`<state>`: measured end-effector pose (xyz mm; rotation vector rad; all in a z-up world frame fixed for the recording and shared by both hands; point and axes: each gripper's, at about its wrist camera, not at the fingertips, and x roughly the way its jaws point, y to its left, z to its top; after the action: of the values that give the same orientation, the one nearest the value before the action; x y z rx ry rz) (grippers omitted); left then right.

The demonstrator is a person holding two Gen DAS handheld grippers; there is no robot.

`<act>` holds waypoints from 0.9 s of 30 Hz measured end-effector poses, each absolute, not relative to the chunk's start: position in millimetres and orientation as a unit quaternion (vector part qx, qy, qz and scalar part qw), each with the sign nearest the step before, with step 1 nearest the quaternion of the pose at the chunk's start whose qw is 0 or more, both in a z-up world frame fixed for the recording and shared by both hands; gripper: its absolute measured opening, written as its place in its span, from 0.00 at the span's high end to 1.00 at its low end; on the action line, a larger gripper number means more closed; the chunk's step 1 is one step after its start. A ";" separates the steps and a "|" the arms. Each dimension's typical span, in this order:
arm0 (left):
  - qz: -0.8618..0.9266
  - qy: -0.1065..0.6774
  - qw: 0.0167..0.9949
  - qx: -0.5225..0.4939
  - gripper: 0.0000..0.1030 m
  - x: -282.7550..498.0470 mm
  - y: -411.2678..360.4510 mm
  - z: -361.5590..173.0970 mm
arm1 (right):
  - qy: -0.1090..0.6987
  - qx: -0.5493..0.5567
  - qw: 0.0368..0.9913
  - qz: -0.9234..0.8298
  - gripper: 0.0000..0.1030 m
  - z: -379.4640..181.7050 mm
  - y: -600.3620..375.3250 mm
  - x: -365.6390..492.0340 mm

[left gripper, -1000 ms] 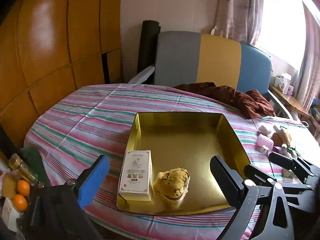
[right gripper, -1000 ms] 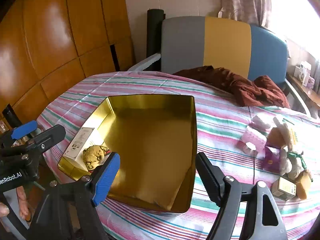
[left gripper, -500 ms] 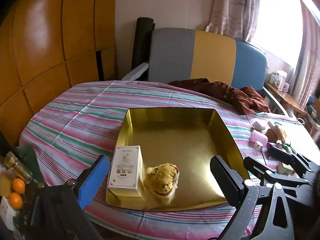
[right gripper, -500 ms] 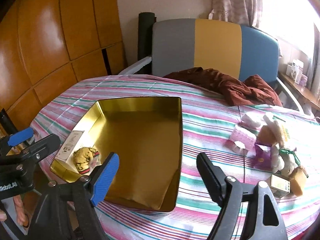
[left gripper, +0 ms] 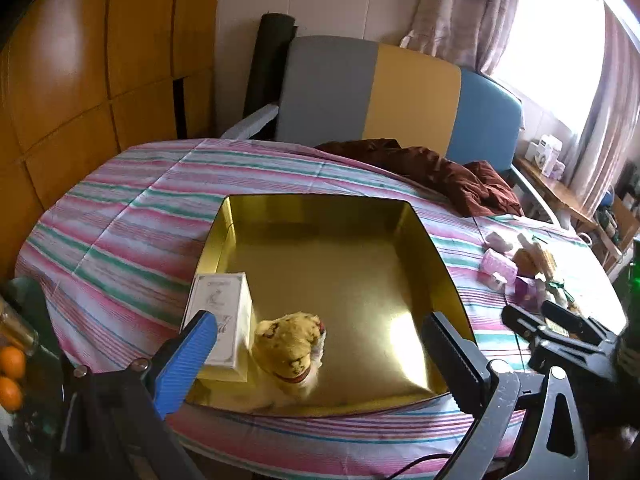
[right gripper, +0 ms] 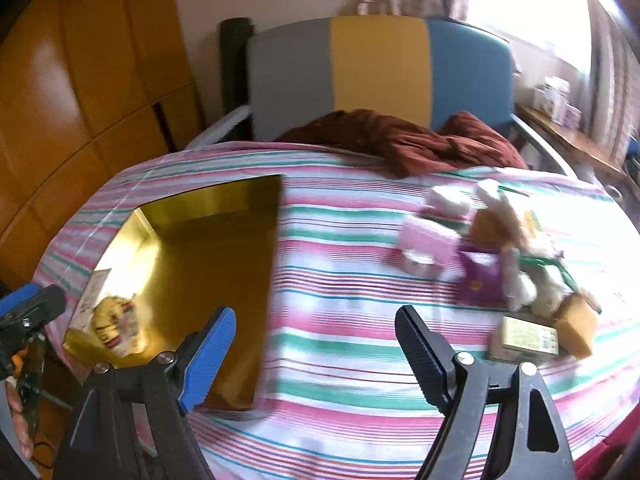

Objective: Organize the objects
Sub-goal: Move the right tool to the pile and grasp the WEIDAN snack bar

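Note:
A gold tray [left gripper: 224, 232] lies on the striped tablecloth with a white box [left gripper: 218, 304] and a yellow spotted plush toy [left gripper: 290, 346] in its near left corner. My left gripper [left gripper: 319, 322] hangs open over the tray's near edge, holding nothing. My right gripper [right gripper: 315, 314] is open over bare cloth to the right of the tray [right gripper: 276, 240], with nothing between its fingers. To its right lies a cluster of small items: a pink box [right gripper: 426, 246], a purple packet [right gripper: 478, 280], a white plush [right gripper: 532, 276], a small yellow-green box [right gripper: 528, 338] and a tan block [right gripper: 578, 326].
A crumpled brown cloth [left gripper: 432, 168] lies at the table's far side, before a grey, yellow and blue chair back [left gripper: 400, 96]. Oranges [left gripper: 12, 372] sit low at the left, off the table. Wooden panels line the left wall. A side shelf [right gripper: 576, 140] stands at the right.
The right gripper has swung to the right, away from the tray and toward the cluster of small items. The left gripper has drawn back slightly from the tray. Both stay open.

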<state>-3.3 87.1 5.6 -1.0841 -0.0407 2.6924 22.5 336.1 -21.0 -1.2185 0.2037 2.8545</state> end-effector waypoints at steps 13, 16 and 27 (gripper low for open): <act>0.916 0.060 0.236 -0.320 0.00 6.0 176.2 22.6 | 0.157 -0.417 0.122 0.887 0.19 -15.2 480.0 27.9; 0.910 0.075 0.256 -0.317 0.00 4.2 192.4 22.0 | 0.149 -0.425 0.138 0.882 0.19 -10.1 505.2 12.4; 0.897 0.090 0.272 -0.338 0.00 -9.6 217.4 17.0 | 0.107 -0.484 0.165 0.853 0.19 -47.7 554.4 -72.7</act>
<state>-9.6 217.4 17.0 -0.9091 0.2433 2.4136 -72.7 554.4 -47.7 -1.3790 0.3045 2.4287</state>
